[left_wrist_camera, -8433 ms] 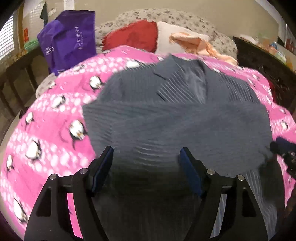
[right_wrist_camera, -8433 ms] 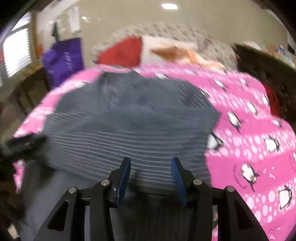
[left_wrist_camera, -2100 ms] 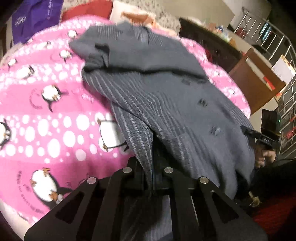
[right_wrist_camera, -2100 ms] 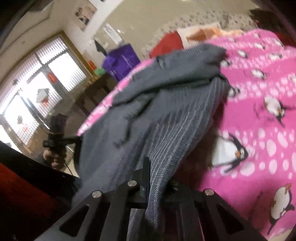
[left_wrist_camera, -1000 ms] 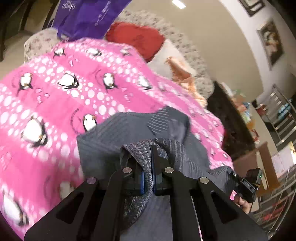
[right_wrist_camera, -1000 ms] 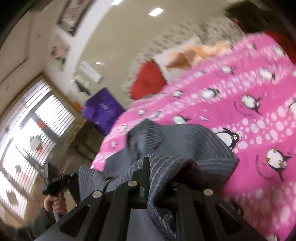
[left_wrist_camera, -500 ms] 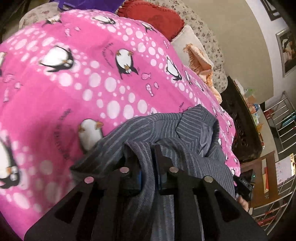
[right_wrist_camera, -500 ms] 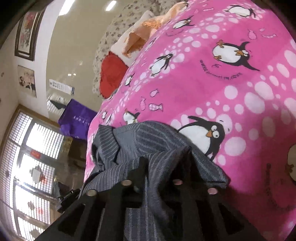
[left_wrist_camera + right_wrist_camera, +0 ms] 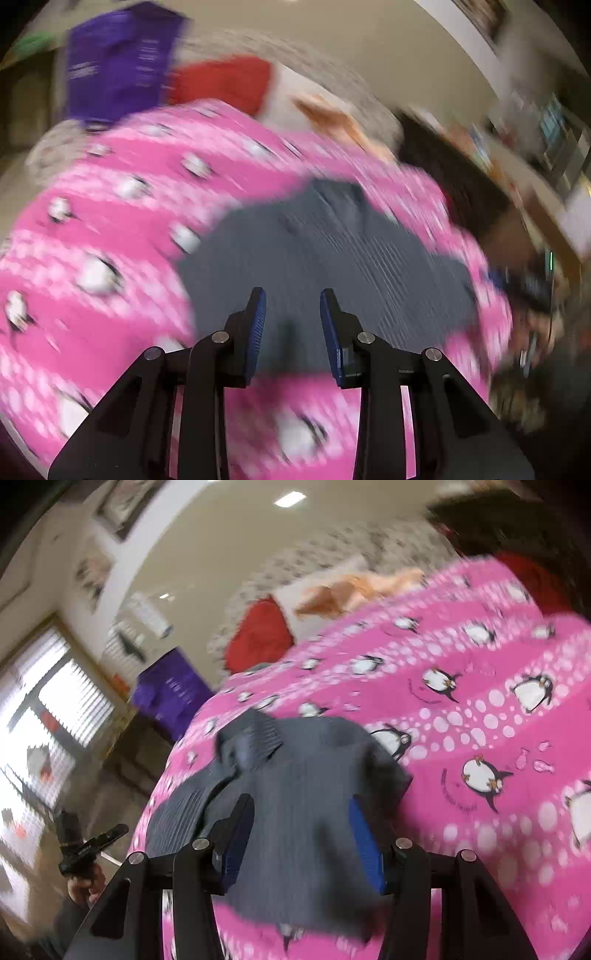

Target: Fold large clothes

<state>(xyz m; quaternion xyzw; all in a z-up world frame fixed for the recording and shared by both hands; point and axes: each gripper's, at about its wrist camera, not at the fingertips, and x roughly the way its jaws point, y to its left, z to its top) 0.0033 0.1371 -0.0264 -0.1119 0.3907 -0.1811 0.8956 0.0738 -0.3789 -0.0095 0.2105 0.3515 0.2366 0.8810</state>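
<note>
Change: half a second ago both my grippers were pinched on folds of the grey striped jacket (image 9: 332, 251); now both have let go and their blue pads stand apart, and the jacket lies folded on the pink penguin blanket (image 9: 110, 229).
Left gripper (image 9: 293, 317): spread wide, nothing between its fingers (image 9: 256, 325); it hangs over the near edge of the jacket; this view is badly smeared, so whether the tips brush the cloth I cannot say.
Right gripper (image 9: 301, 840): spread wider; the grey cloth shows in the gap between the pads but neither pad presses on it.
Jacket: a compact folded bundle near the near edge of the blanket; its collar (image 9: 251, 738) points to the far side; in the right wrist view it sits toward the left of the bed, with bare blanket to its right.
Far end of the bed: a red cushion (image 9: 262, 638), a white pillow with an orange cloth (image 9: 351, 587) on it; a purple bag (image 9: 170, 690) stands at the far left.
Other view of me: my left hand (image 9: 86, 880) with its gripper shows at the far left of the right wrist view.
</note>
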